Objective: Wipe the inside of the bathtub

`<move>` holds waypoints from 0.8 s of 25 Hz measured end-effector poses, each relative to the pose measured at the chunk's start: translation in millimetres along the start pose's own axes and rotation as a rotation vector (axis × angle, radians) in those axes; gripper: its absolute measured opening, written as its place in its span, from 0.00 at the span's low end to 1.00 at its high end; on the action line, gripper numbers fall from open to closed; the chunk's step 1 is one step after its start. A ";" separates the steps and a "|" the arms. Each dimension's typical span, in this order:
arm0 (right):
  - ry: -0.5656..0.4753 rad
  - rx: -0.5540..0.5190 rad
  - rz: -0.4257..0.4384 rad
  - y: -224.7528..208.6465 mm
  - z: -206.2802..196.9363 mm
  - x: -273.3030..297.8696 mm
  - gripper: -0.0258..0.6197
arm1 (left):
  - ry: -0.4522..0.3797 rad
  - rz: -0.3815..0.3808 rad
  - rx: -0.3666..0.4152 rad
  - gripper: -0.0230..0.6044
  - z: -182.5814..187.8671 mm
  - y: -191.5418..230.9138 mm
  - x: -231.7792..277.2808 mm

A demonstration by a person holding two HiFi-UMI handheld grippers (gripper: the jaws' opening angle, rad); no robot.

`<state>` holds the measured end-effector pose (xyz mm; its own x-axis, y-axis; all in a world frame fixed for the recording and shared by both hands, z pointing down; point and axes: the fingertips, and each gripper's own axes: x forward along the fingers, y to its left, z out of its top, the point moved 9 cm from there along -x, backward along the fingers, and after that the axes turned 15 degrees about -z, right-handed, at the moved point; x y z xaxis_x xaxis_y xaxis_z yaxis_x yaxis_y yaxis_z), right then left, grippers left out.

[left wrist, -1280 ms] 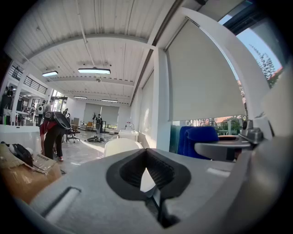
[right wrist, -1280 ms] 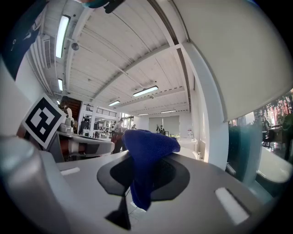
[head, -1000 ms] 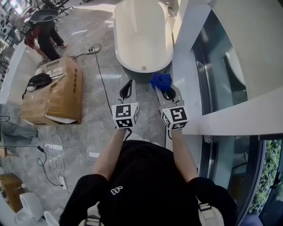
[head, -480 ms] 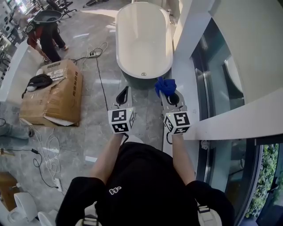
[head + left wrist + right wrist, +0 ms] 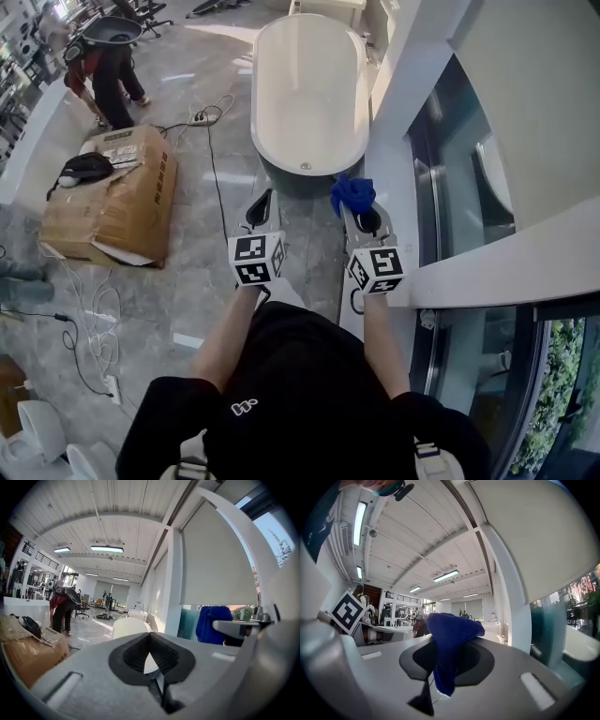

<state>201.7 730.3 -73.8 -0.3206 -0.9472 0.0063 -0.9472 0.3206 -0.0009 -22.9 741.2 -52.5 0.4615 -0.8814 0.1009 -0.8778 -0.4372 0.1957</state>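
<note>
Currently: right gripper (image 5: 352,204) jaws clamp blue cloth (image 5: 352,190), just short of bathtub (image 5: 305,94); left gripper (image 5: 264,195) jaws together, empty. Cloth likely soft, light, limp; hold bunched middle.

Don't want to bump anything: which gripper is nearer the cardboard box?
Left. The left gripper is right of the cardboard box, apart; the right gripper, holding the blue cloth, is farther right.

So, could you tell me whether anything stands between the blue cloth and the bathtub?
Nothing visible does: only a stretch of floor lies between the blue cloth, shut in the right gripper, and the bathtub's near end.
</note>
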 end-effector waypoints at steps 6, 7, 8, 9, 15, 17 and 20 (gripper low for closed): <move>0.003 0.002 0.004 1.0 -4.2 7.7 0.16 | 0.003 0.008 -0.019 0.04 -1.9 11.9 1.3; 0.001 -0.001 0.005 0.6 -3.9 10.0 0.16 | 0.001 0.009 -0.032 0.04 -2.0 14.9 2.5; 0.000 -0.004 0.004 0.0 -4.1 13.0 0.16 | -0.002 0.009 -0.042 0.04 -2.1 18.0 4.3; 0.001 -0.005 0.001 -1.5 -4.9 16.7 0.16 | -0.003 0.009 -0.041 0.04 -2.2 20.8 7.3; 0.006 0.005 -0.041 -18.0 -2.3 48.5 0.16 | -0.005 -0.014 0.028 0.04 8.7 32.8 40.7; 0.011 0.007 -0.040 -18.0 -3.9 61.3 0.16 | -0.001 -0.021 0.021 0.04 10.6 40.9 52.4; 0.034 0.015 -0.036 -20.0 -13.2 83.8 0.16 | 0.016 -0.024 0.019 0.04 9.8 54.4 70.9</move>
<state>193.8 644.6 -60.0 -0.2862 -0.9573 0.0408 -0.9582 0.2859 -0.0152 -39.2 653.2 -44.3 0.4844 -0.8677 0.1119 -0.8686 -0.4618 0.1795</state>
